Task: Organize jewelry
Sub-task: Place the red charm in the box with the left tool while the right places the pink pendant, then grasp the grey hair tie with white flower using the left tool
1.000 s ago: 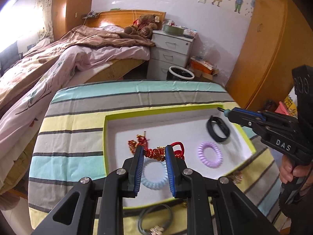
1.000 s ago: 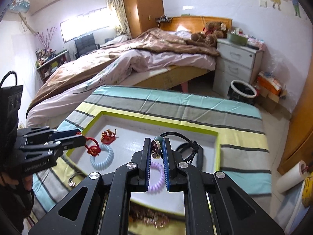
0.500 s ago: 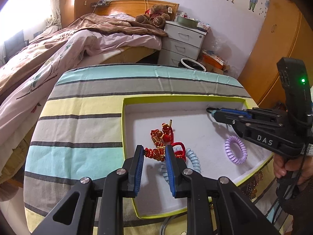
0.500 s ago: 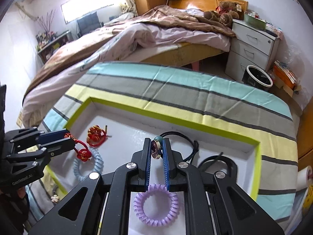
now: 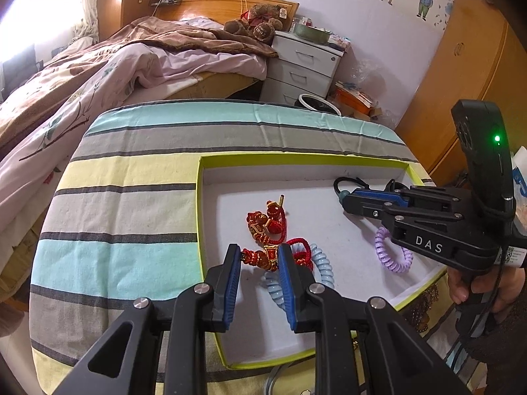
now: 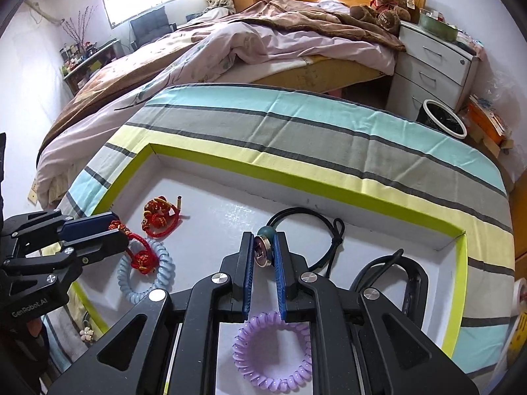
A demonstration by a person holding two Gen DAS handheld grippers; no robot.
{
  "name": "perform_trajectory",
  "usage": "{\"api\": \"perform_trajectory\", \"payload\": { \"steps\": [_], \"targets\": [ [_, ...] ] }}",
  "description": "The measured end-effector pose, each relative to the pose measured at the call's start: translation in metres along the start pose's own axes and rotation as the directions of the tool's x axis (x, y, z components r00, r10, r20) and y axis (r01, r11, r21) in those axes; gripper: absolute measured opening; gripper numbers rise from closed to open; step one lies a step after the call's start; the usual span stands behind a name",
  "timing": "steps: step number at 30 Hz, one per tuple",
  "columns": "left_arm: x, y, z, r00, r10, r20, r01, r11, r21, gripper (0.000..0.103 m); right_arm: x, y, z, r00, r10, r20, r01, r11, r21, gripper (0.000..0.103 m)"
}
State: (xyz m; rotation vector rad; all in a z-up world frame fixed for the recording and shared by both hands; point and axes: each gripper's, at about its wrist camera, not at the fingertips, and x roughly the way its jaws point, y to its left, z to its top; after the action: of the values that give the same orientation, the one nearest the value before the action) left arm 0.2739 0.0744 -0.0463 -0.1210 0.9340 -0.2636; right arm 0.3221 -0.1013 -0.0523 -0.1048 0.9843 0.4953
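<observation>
A white tray with a lime rim (image 5: 296,158) (image 6: 296,177) lies on the striped cloth. My left gripper (image 5: 257,256) (image 6: 115,233) is shut on a red and gold cord bracelet (image 5: 263,255) (image 6: 140,253), low over the tray's near left part, with the cord draped on a pale blue coil tie (image 5: 324,263) (image 6: 145,276). My right gripper (image 6: 263,247) (image 5: 344,197) is shut on the round pendant (image 6: 263,253) of a black cord necklace (image 6: 332,233), whose loop rests on the tray floor. A purple coil tie (image 6: 273,352) (image 5: 393,256) lies under the right gripper.
Another red and gold charm (image 5: 263,220) (image 6: 158,212) and a black band (image 6: 411,283) lie in the tray. A gold chain (image 5: 425,306) and a flower piece (image 6: 86,332) sit on the cloth by its near edge. Bed, white drawers (image 5: 303,62) and bin (image 6: 444,121) stand beyond.
Both grippers have sunk closer to the tray, each keeping its piece. The right one carried the pendant farther in over the purple tie, and the necklace loop now lies on the floor.
</observation>
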Motion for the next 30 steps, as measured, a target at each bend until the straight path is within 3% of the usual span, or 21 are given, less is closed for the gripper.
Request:
{"api": "perform_trajectory", "payload": {
  "steps": [6,15,18,22,26,28,29,30],
  "targets": [
    [-0.003,-0.003,-0.001,1.000,-0.006,0.005,0.006,1.000,0.007,0.024,-0.004,0.000,-0.001,1.000,0.008,0.014,-0.009,1.000,0.012,0.017],
    [-0.016,-0.004,-0.003,0.999,-0.013,0.030,0.013,1.000,-0.003,0.036,-0.016,0.002,-0.003,0.999,0.016,0.042,-0.018,0.999,0.038,0.019],
    [-0.025,-0.006,-0.006,0.999,-0.015,0.045,0.015,1.000,0.002,0.037,-0.026,0.003,-0.006,0.998,0.015,0.063,-0.018,0.999,0.039,0.019],
    [-0.040,-0.010,-0.014,0.998,-0.024,0.066,0.023,1.000,0.006,0.045,-0.045,0.005,-0.013,0.995,0.037,0.095,-0.042,0.998,0.051,0.019],
    [-0.057,-0.013,-0.025,0.995,-0.019,0.093,0.018,1.000,0.011,0.046,-0.064,0.008,-0.023,0.990,0.049,0.133,-0.057,0.997,0.053,0.020],
    [-0.067,-0.017,-0.031,0.994,-0.010,0.105,0.007,1.000,0.031,0.046,-0.075,0.010,-0.031,0.986,0.060,0.153,-0.069,0.996,0.053,0.028],
    [-0.072,-0.020,-0.034,0.994,-0.005,0.112,0.000,0.999,0.040,0.046,-0.080,0.010,-0.034,0.985,0.061,0.161,-0.070,0.996,0.052,0.036],
    [-0.075,-0.021,-0.037,0.993,-0.006,0.116,0.001,0.999,0.046,0.046,-0.084,0.011,-0.037,0.984,0.062,0.168,-0.072,0.996,0.053,0.051]
  ]
}}
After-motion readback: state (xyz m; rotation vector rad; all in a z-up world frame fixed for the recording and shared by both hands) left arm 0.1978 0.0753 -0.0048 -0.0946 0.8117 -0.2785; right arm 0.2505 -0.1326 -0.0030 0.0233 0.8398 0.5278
